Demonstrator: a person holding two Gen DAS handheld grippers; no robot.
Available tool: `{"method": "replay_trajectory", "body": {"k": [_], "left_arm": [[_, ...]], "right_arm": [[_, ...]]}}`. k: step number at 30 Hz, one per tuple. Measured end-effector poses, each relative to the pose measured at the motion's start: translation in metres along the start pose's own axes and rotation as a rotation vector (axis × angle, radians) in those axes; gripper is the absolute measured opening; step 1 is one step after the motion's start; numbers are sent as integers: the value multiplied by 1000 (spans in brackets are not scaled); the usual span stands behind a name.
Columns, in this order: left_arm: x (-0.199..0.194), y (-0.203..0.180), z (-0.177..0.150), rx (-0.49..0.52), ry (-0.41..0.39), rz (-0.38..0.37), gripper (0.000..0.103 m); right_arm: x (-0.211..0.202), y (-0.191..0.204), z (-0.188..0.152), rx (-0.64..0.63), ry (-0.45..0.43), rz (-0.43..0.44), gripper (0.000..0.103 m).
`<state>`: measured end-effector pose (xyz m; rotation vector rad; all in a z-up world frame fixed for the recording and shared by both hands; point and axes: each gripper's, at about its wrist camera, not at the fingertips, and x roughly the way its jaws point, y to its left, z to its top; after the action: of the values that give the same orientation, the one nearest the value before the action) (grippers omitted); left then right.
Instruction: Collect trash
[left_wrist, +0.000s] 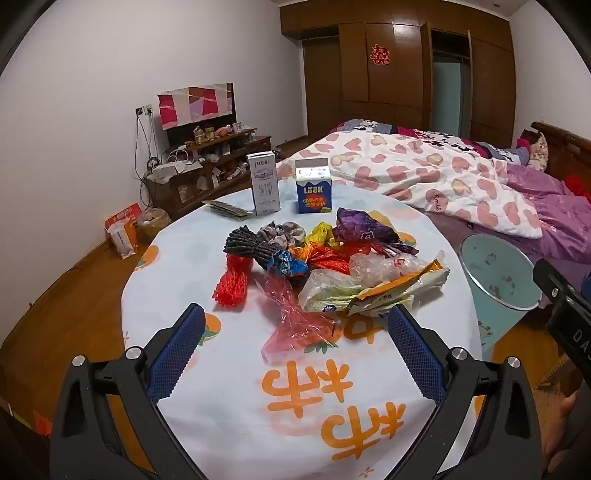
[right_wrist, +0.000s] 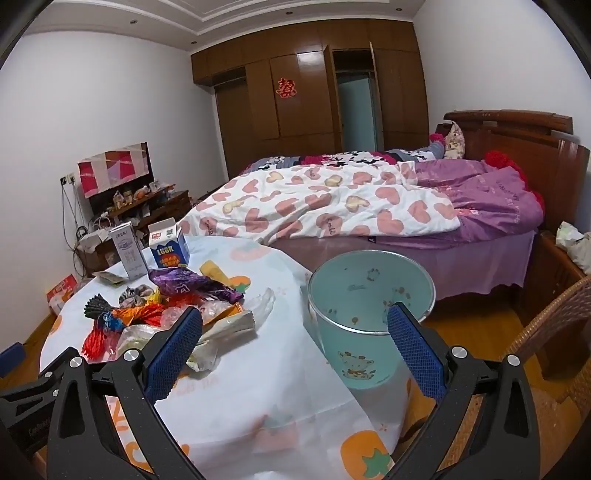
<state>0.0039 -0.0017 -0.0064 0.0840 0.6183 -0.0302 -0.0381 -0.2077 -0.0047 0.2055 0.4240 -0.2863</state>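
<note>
Between the blue pads of the left gripper (left_wrist: 295, 325), spread wide and holding nothing, lies a crumpled pink cellophane wrapper (left_wrist: 295, 325) on the tablecloth (left_wrist: 229, 413), white with orange fruit and large orange characters. Just beyond the tips sits the trash pile (left_wrist: 332, 258): a red mesh net (left_wrist: 231, 282) ahead to the left, a dark ribbed piece above it, foil wrappers in blue, red and purple, and clear and yellow snack bags ahead to the right. Farther out stand a tall white milk carton (left_wrist: 264, 183) and a shorter blue carton (left_wrist: 313, 191), upright and side by side.

Off to this gripper's right, past the table's edge, stands a pale blue bin (left_wrist: 496, 275) (small specks inside, possibly scraps; the view is too soft to say). The right gripper (right_wrist: 295, 325) is likewise wide and empty, over bare cloth, with the bin just behind its right finger and the pile by its left.

Beyond the table lie a bed (right_wrist: 332, 206) with a heart-print quilt, a dark wooden wardrobe (right_wrist: 306, 88) bearing a red paper emblem, a cluttered low cabinet (left_wrist: 210, 166) against the white wall, and wood flooring.
</note>
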Motion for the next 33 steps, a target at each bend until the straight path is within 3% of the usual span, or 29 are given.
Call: {"method": "replay_trajectory", "body": {"k": [25,33], "left_arm": [[13,1,-1,10,17,4,97],[16,-1,-1,27,13,-6,97]], "right_arm": [[17,-3,-9,22,30,-24,99],[11,-4,-6,17,4,-23,99]]}}
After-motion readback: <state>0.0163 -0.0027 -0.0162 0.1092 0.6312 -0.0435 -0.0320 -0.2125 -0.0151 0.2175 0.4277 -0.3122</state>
